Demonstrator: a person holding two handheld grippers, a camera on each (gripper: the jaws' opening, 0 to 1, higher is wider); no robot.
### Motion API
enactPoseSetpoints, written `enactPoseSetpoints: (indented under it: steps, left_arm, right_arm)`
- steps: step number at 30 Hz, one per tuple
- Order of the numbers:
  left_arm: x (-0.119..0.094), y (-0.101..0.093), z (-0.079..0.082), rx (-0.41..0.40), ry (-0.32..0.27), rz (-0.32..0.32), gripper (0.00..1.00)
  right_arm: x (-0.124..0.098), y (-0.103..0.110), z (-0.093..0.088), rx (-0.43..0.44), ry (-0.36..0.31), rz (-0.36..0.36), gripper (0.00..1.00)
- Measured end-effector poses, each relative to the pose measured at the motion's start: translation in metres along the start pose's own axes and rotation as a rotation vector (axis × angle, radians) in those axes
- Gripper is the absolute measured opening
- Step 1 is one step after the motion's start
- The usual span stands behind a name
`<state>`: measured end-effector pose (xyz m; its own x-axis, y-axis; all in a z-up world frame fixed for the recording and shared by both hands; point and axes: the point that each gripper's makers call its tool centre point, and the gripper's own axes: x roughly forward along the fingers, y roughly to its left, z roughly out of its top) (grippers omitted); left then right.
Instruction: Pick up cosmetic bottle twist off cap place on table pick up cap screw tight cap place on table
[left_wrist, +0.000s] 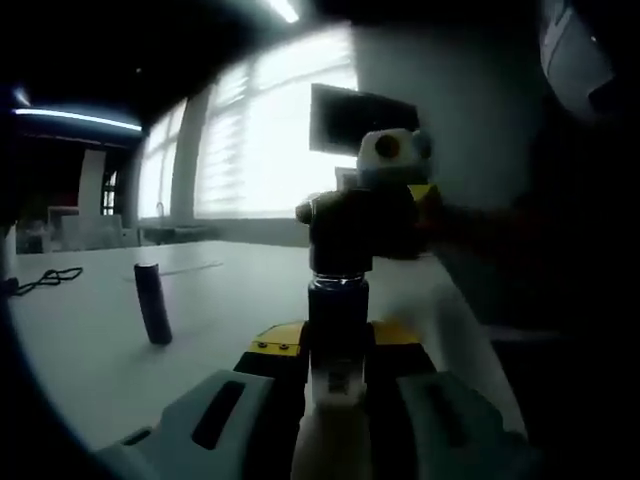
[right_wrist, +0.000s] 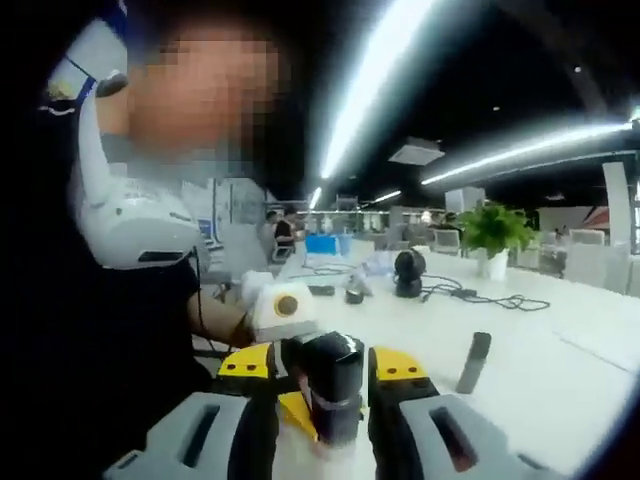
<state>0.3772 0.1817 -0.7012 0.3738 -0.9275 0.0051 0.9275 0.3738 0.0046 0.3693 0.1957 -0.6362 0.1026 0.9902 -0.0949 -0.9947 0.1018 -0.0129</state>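
Observation:
The cosmetic bottle (left_wrist: 336, 385) has a pale body and a dark neck, and it stands upright between my left gripper's (left_wrist: 336, 352) jaws, which are shut on its body above the white table (left_wrist: 90, 360). Its dark cap (left_wrist: 343, 228) sits on top of the neck. My right gripper (left_wrist: 352, 222) comes in from the right and is shut on that cap. In the right gripper view the black cap (right_wrist: 333, 383) is clamped between the yellow-edged jaws of my right gripper (right_wrist: 326, 388), with the pale bottle (right_wrist: 325, 455) just below it.
A slim dark cylinder (left_wrist: 152, 303) (right_wrist: 474, 361) stands upright on the table. A black cable (left_wrist: 45, 279) lies at the left. Farther back are a potted plant (right_wrist: 489, 236), a round black device (right_wrist: 407, 272) and more cables (right_wrist: 480, 298). A person (right_wrist: 120, 300) stands close on the left.

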Motion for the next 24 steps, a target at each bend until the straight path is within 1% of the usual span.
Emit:
enactPoseSetpoints:
  steps: [2,4,5,7,10,12,13,14,15,20,23,24]
  left_arm:
    - [0.0,0.0,0.0,-0.002,0.001,-0.002,0.12]
    - [0.0,-0.002,0.0,-0.003,0.001,-0.009,0.12]
    - [0.0,-0.003,0.0,-0.004,0.001,-0.012,0.12]
    - [0.0,-0.003,0.0,-0.004,0.001,-0.013,0.12]
    - [0.0,-0.004,0.0,-0.005,0.001,-0.014,0.12]
    - [0.0,-0.005,0.0,-0.005,0.001,-0.014,0.12]
    - [0.0,-0.005,0.0,-0.005,0.001,-0.014,0.12]
    - [-0.001,-0.005,0.0,-0.005,0.001,-0.014,0.12]
    - [-0.001,-0.006,0.0,-0.005,0.001,-0.017,0.12]
    - [-0.001,-0.008,0.0,-0.004,0.001,-0.015,0.12]
    - [-0.001,-0.007,0.0,-0.005,0.001,-0.013,0.12]
    - [-0.001,-0.006,0.0,-0.002,0.001,-0.012,0.12]
  right_arm:
    - [0.0,0.005,0.0,0.027,0.002,0.078,0.27]
    - [0.0,0.003,0.001,0.03,0.001,0.118,0.25]
    - [0.0,0.004,0.001,0.051,0.001,0.146,0.25]
    - [0.001,-0.002,0.003,0.06,-0.008,0.156,0.24]
    - [0.004,-0.006,-0.001,0.044,0.013,0.176,0.24]
    - [0.006,-0.003,-0.003,0.043,0.025,0.192,0.24]
    - [0.007,-0.002,-0.004,0.036,0.033,0.2,0.2]
    - [0.007,-0.001,-0.006,0.023,0.045,0.201,0.17]
    - [0.007,-0.003,-0.007,0.009,0.055,0.19,0.16]
    - [0.005,-0.005,-0.007,0.039,0.051,0.185,0.16]
    - [0.006,-0.006,-0.007,0.048,0.058,0.163,0.16]
    - [0.007,-0.006,-0.007,0.062,0.069,0.145,0.16]
